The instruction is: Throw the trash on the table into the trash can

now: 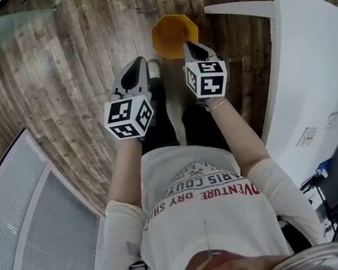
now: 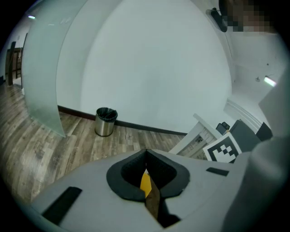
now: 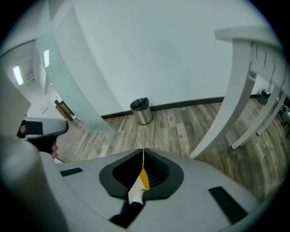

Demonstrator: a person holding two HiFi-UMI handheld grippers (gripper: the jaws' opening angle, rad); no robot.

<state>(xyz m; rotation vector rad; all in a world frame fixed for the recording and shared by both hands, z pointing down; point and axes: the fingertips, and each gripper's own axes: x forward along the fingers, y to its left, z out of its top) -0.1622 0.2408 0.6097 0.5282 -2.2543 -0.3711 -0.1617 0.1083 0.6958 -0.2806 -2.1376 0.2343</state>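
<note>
In the head view both grippers are held out over the wooden floor, above an orange six-sided bin (image 1: 172,33). My left gripper (image 1: 137,62) is shut with nothing in it; its closed jaws (image 2: 146,156) leave only a slit that shows a sliver of the orange bin (image 2: 145,183) below. My right gripper (image 1: 191,45) is shut too and holds nothing; under its tips (image 3: 143,154) a strip of the orange bin (image 3: 143,180) shows. A steel trash can (image 2: 105,121) with a black liner stands by the far white wall (image 3: 142,111). No trash is in view.
A white table (image 1: 311,62) stands at my right, its legs (image 3: 240,90) close to the right gripper. A frosted glass partition (image 2: 43,81) rises at the left. A ribbed pale panel (image 1: 32,237) lies at my lower left. My legs and a white shoe (image 1: 154,68) are under the grippers.
</note>
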